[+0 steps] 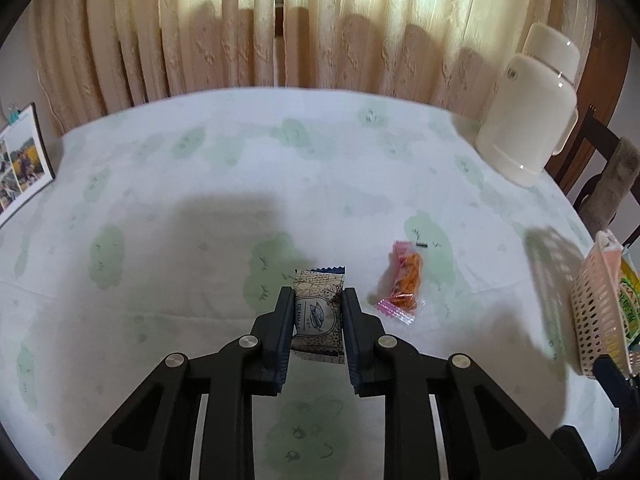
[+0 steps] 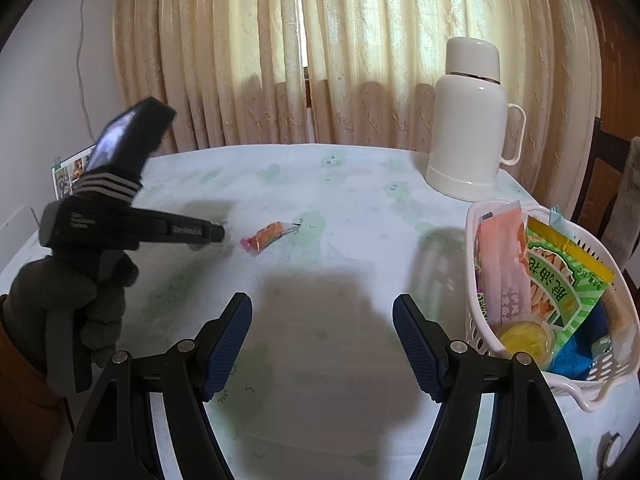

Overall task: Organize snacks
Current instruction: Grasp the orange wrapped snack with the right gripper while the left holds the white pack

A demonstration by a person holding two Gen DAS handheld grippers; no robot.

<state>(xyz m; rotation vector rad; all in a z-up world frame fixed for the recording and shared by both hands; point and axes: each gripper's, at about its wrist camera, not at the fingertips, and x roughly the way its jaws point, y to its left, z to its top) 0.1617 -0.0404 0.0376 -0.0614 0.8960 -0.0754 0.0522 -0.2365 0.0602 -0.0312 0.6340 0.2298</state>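
Observation:
My left gripper [image 1: 316, 294] is shut on a beige and blue patterned snack packet [image 1: 318, 312], low over the tablecloth. A pink-ended packet of orange snacks [image 1: 404, 280] lies on the cloth just right of it; it also shows in the right wrist view [image 2: 269, 236], near the left gripper's tip [image 2: 216, 233]. My right gripper [image 2: 322, 308] is open and empty above the table. A white perforated basket [image 2: 480, 320] at the right holds several snack packets, among them a green bag [image 2: 560, 280] and a pink packet [image 2: 502, 264]. The basket appears at the left wrist view's right edge [image 1: 592, 312].
A white thermos jug [image 2: 468, 120] stands at the table's far right, also in the left wrist view [image 1: 528, 104]. A photo calendar [image 1: 20, 164] stands at the far left edge. Curtains hang behind the table. A dark wooden chair [image 1: 600, 152] is at the right.

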